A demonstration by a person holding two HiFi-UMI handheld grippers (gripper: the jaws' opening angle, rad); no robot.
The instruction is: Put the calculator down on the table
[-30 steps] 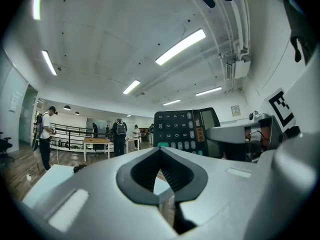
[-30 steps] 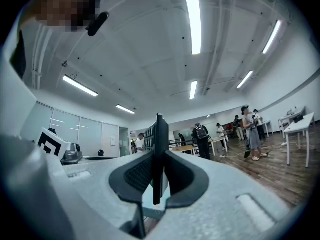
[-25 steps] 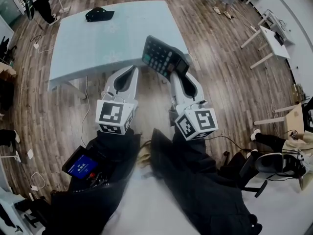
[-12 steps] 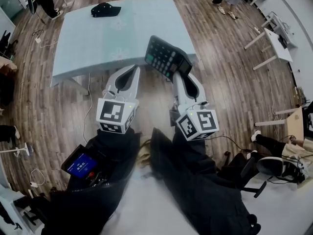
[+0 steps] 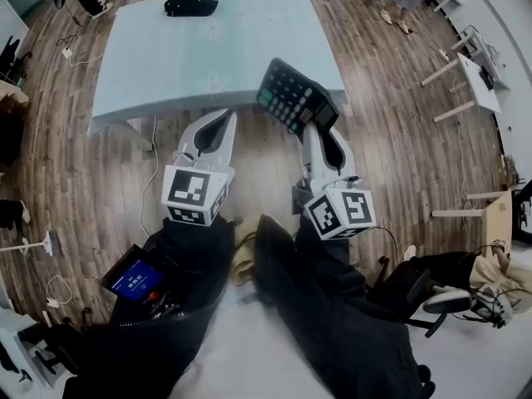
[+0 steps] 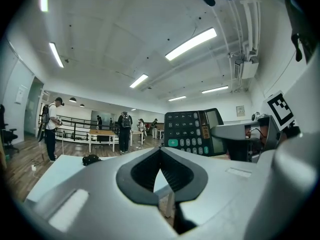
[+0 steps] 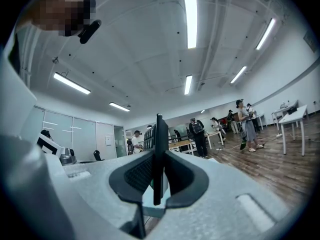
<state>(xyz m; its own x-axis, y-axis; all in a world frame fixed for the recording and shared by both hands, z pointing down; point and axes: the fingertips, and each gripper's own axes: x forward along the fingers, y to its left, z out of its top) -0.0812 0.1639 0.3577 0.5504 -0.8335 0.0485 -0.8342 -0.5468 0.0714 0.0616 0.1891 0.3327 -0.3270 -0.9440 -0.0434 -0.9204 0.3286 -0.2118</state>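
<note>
The black calculator point(image 5: 293, 98) has grey keys and one green key. It hangs tilted in the air over the near right edge of the light blue table point(image 5: 166, 65). My right gripper point(image 5: 319, 128) is shut on its lower corner. In the right gripper view the calculator point(image 7: 159, 129) stands edge-on between the pads of the right gripper point(image 7: 158, 156). My left gripper point(image 5: 218, 116) sits to the left of it by the table's near edge, shut with nothing in it. The left gripper view shows the calculator's keypad point(image 6: 192, 132) to the right of the left gripper point(image 6: 160, 151).
A black cap point(image 5: 189, 4) lies at the far side of the table. Wooden floor with cables surrounds the table, and white desks point(image 5: 465, 61) stand at the right. Several people point(image 6: 51, 126) stand further off in the room. A chair point(image 5: 416, 285) is near my right side.
Both grippers have moved forward towards the table, the right one carrying the calculator with it. The calculator now overlaps the table's near edge. Neither grip has changed.
</note>
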